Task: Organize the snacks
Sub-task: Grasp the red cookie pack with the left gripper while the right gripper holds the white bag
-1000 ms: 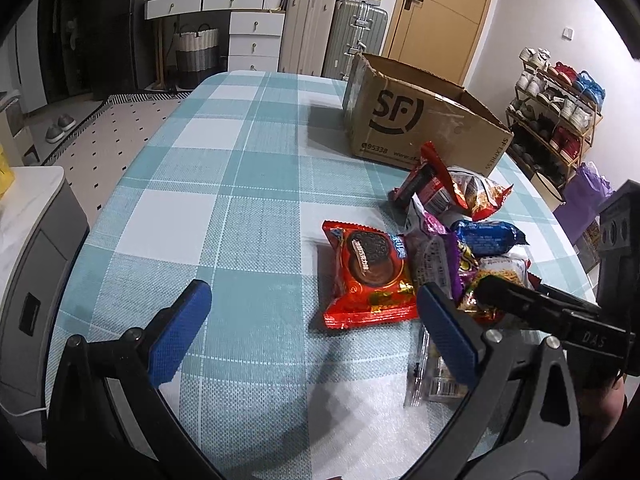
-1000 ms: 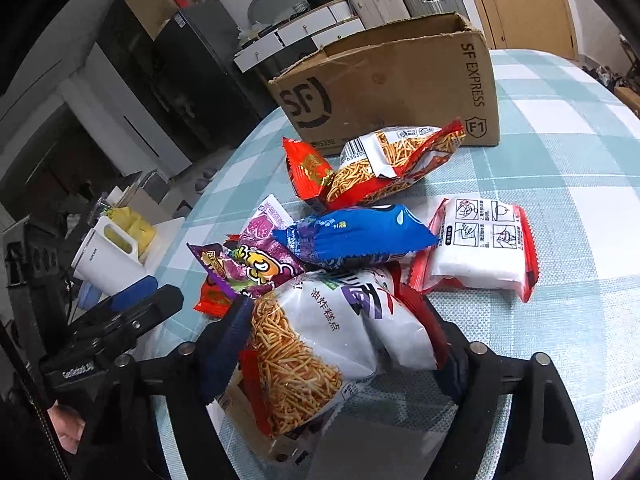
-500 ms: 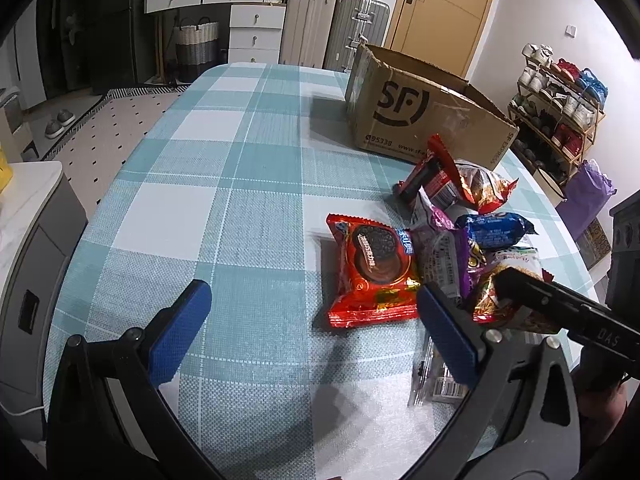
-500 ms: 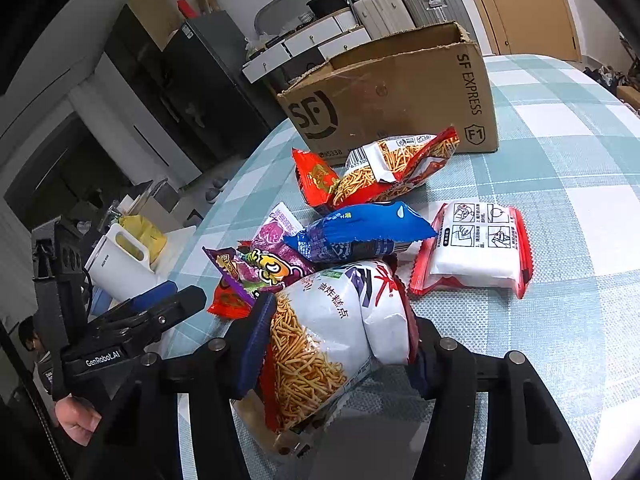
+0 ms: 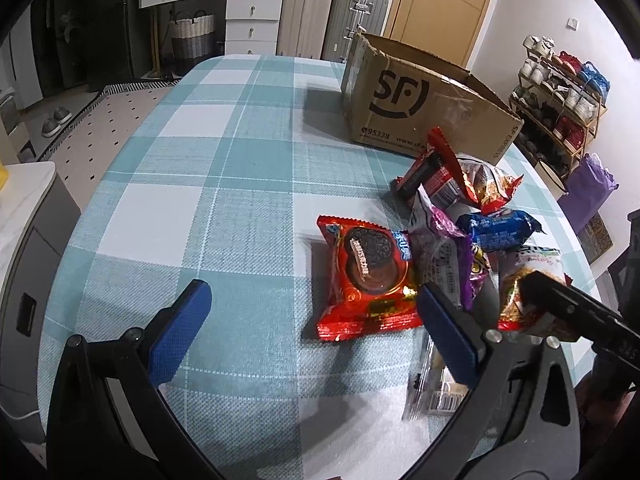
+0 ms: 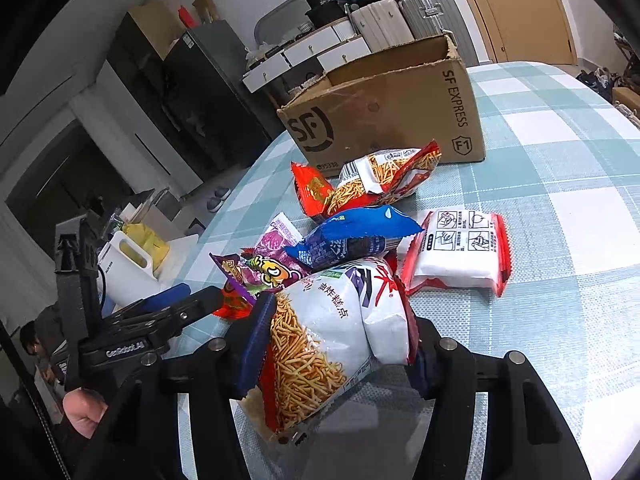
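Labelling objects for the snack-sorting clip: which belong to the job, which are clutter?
Job:
- white-and-red fried-stick snack bag, clamped in right gripper
- red cookie packet
- blue wrapped pack
- brown cardboard SF box

Clutter:
- grey suitcases
- wooden shoe rack

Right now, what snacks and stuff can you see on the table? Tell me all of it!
Cardboard box: one, brown, open, far end of table.
Noodle-stick bag: one, red and white, in front of box.
Blue packet: one, blue, middle of pile.
Purple packet: one, purple, left of pile.
White pack: one, white with red edges, right of pile.
Cookie packet: one, red, left edge of pile.
Big noodle-stick bag: one, white and orange, nearest.
Tablecloth: one, teal-and-white check.
Right gripper: squeezing the big bag.
Left gripper: open, holding nothing.
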The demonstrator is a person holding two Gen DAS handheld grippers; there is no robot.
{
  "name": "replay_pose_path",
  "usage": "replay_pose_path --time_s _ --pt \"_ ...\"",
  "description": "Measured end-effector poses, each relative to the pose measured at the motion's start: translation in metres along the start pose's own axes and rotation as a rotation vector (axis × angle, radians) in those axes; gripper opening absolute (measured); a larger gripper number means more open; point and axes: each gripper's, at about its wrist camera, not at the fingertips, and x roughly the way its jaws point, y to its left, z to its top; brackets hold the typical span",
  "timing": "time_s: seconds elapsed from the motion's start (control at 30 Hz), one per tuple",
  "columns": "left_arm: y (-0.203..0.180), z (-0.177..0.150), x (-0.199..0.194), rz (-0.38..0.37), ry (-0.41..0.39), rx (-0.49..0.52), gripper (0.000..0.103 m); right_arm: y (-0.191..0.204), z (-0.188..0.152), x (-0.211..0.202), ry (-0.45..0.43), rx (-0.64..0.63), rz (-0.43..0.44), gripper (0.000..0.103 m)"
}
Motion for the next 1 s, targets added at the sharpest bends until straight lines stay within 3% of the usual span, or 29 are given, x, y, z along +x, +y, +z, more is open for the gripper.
replay_pose_path --time_s 0.5,1.0 --pt "-0.014 0.011 0.027 -0.003 0.055 0.021 0.102 -0.004 -0.001 -0.012 -0.02 0.007 -0.002 0.058" --pt "-0.028 0.015 0.047 0.051 0.079 0.089 0.102 -0.006 0.001 -0.017 -0.029 0.009 -0.008 0.058"
